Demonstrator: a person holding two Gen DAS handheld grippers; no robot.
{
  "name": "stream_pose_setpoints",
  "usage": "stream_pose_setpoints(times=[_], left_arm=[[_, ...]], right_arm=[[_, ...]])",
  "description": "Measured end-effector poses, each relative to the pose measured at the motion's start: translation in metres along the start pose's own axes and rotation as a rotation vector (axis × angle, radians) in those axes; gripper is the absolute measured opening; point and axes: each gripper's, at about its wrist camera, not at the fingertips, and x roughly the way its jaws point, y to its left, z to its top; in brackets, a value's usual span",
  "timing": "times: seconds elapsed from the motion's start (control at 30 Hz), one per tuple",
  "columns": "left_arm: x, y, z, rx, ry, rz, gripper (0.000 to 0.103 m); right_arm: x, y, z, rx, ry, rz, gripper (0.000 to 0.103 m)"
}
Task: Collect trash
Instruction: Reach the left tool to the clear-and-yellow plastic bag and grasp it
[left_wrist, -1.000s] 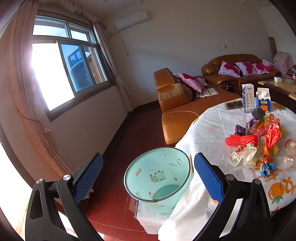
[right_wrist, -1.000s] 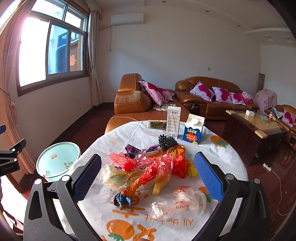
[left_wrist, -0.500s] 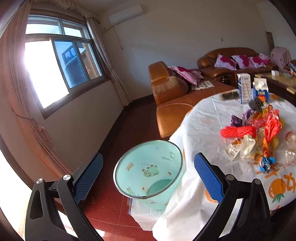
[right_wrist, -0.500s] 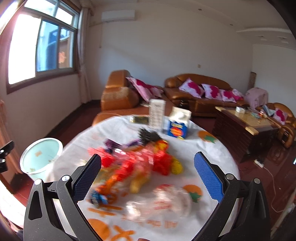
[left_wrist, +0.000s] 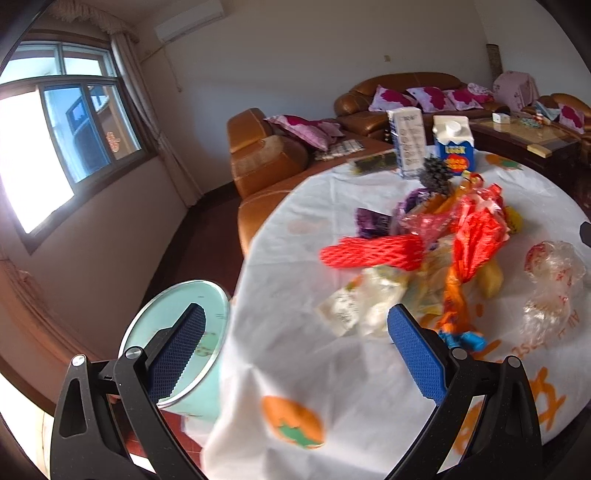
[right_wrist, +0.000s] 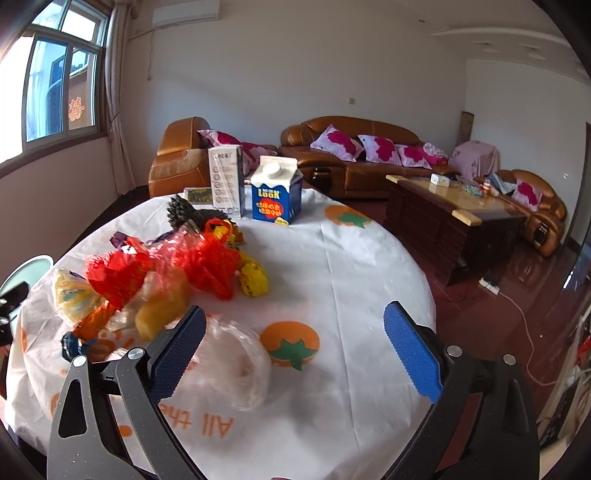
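Observation:
A heap of trash lies on the round table with the white fruit-print cloth (left_wrist: 295, 362): a red foam net (left_wrist: 373, 253), a red mesh bag (left_wrist: 478, 225), a crumpled white wrapper (left_wrist: 364, 302), a clear plastic bag (left_wrist: 550, 280) and a yellow piece (right_wrist: 255, 280). A mint green bin (left_wrist: 212, 321) stands on the floor at the table's left edge. My left gripper (left_wrist: 295, 354) is open and empty above the table edge, short of the heap. My right gripper (right_wrist: 293, 354) is open and empty, with the clear bag (right_wrist: 236, 365) by its left finger.
A white carton (right_wrist: 227, 179) and a blue milk carton (right_wrist: 277, 192) stand at the table's far side with a dark spiky object (right_wrist: 184, 214). Brown leather sofas (right_wrist: 354, 155) and a wooden coffee table (right_wrist: 454, 210) lie beyond. A window (left_wrist: 55, 147) is at left.
My left gripper has swung right from over the bin to over the table, facing the heap. My right gripper has turned right and moved closer over the table.

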Motion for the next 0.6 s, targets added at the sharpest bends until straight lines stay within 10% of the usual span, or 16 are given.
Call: stream_pose_setpoints(times=[0.23,0.47,0.6], left_arm=[[0.033,-0.025,0.003,0.03,0.047,-0.042,0.095],[0.049,-0.026,0.005,0.027,0.095,-0.161,0.028],[0.042,-0.02,0.008,0.017,0.076,-0.185,0.022]], right_arm=[[0.012,-0.004,-0.013,0.02,0.038,0.035,0.095],[0.017,-0.004,-0.02,0.02,0.058,0.052,0.092],[0.013,-0.006,-0.018,0.021,0.044,0.046,0.092]])
